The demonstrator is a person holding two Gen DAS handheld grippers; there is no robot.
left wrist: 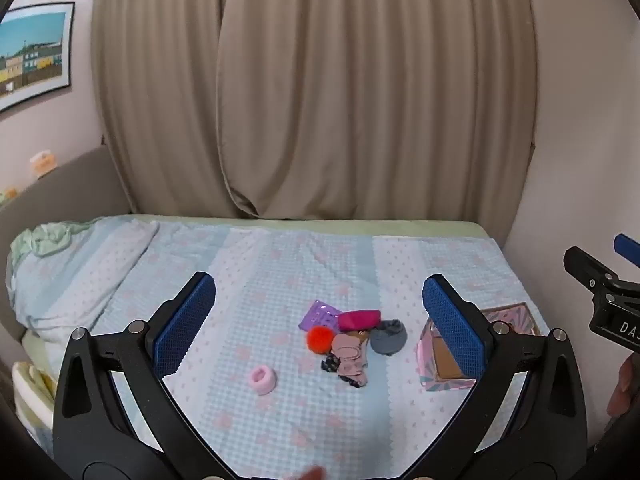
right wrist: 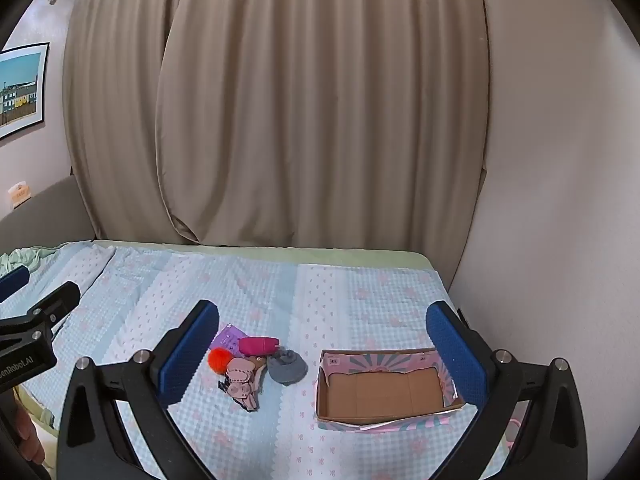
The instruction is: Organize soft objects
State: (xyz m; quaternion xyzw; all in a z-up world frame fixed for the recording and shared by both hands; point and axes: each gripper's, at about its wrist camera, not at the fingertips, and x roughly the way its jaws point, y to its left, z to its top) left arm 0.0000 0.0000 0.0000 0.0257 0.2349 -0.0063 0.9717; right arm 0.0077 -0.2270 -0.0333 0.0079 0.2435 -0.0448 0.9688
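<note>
A small pile of soft things lies mid-bed: an orange pom-pom (left wrist: 319, 338) (right wrist: 219, 359), a magenta pouch (left wrist: 359, 319) (right wrist: 259, 345), a purple packet (left wrist: 319, 315) (right wrist: 229, 337), a pink fabric piece (left wrist: 349, 358) (right wrist: 240, 380) and a grey rolled cloth (left wrist: 388, 337) (right wrist: 287, 367). A pink scrunchie (left wrist: 262, 379) lies apart, nearer left. An open cardboard box (right wrist: 384, 390) (left wrist: 440, 354) sits right of the pile, empty. My left gripper (left wrist: 318, 320) is open above the pile. My right gripper (right wrist: 322, 350) is open between pile and box.
The bed has a light blue checked cover (left wrist: 280, 264) with a pillow (left wrist: 72, 272) at the left. Beige curtains (left wrist: 320, 100) hang behind it and a wall (right wrist: 560, 200) borders the right edge. A framed picture (left wrist: 32, 52) hangs at left.
</note>
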